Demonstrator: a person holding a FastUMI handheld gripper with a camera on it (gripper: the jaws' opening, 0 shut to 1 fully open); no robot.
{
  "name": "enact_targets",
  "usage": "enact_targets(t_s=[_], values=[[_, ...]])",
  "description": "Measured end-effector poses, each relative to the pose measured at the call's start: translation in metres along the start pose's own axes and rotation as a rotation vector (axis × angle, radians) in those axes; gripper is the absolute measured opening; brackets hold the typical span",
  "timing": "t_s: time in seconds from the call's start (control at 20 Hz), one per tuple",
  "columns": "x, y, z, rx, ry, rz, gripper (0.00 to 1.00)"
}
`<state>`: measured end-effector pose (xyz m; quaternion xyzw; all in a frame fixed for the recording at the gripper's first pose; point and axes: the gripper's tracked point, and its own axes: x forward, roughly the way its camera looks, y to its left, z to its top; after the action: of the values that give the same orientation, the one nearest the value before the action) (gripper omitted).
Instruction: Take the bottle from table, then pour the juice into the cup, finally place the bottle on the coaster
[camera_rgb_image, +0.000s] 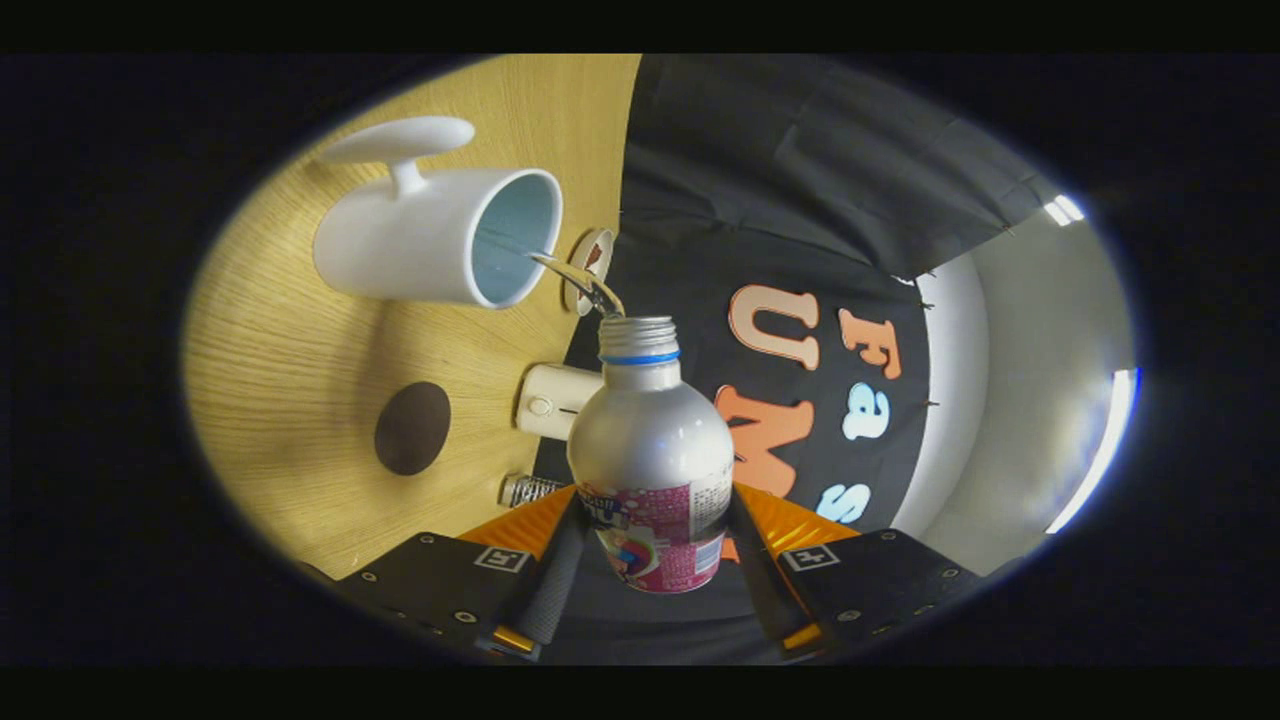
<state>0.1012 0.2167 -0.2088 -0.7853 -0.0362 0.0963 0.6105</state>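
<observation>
My gripper (652, 545) is shut on a silver bottle (650, 440) with a pink label, both fingers (560, 565) pressing its lower body. The whole view is rolled sideways, so the bottle is tipped over. Its open neck (638, 338), ringed in blue, points at a white mug (440, 235) on the wooden table (290, 370). A thin clear stream (575, 275) runs from the mouth into the mug's pale blue inside. A dark brown round coaster (412, 428) lies on the table beside the mug, off to the side of the bottle.
A cream box with a button (552, 401) sits at the table's back edge by the black cloth wall. A small round disc with a red mark (588, 262) stands near the mug's rim. A metal ribbed cap (527, 489) lies near my left finger.
</observation>
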Motion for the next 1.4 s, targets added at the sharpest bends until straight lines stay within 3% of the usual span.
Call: enact_targets(t_s=[1.4], values=[[0.004, -0.025, 0.003, -0.210, -0.060, -0.106, 0.76]])
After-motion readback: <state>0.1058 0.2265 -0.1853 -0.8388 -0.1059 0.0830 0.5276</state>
